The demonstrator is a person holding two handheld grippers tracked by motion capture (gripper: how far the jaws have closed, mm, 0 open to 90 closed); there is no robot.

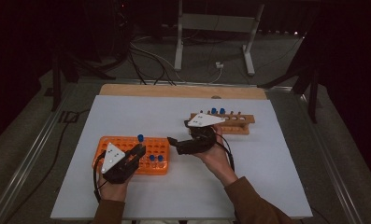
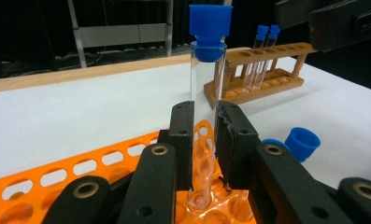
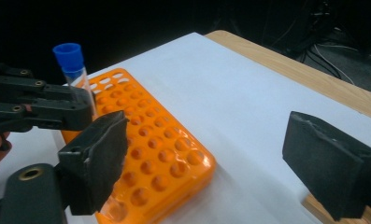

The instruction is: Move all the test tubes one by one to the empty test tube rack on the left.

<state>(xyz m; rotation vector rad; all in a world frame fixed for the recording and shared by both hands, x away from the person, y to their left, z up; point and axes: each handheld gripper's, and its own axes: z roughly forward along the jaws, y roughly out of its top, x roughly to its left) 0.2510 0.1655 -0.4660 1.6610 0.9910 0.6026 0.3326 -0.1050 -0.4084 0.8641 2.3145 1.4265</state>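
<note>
The left claw (image 2: 205, 140) pinches the upright tube (image 2: 206, 102) above the orange rack (image 1: 156, 147), while the spread right claw (image 3: 230, 163) waits at three o'clock.

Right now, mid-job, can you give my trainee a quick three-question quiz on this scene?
1. True or false: the left gripper is shut on the blue-capped test tube.
2. How many capped tubes stand in the wooden rack? A) none B) two C) five
3. Fill in: the right gripper has its jaws ____.

Key: 1 true; 2 B; 3 open.
</note>
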